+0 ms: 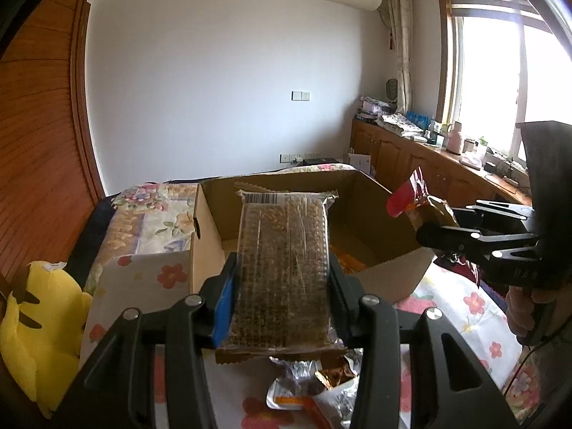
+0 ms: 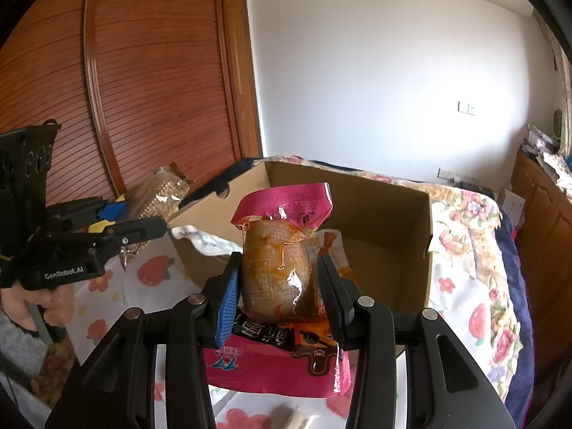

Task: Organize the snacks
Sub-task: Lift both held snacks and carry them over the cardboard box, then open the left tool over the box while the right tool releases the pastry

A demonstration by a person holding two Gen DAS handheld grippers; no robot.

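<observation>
Fingers of the left gripper point(image 1: 282, 286) are clamping a flat grain bar point(image 1: 284, 268) across its stiff middle; it's looking light, its film slippery. The right gripper point(image 2: 277, 282) is squeezing a soft, pink-topped pouch point(image 2: 280, 250) at its belly. Both are hanging just before the open cardboard box point(image 2: 386, 221) on the bed.
</observation>
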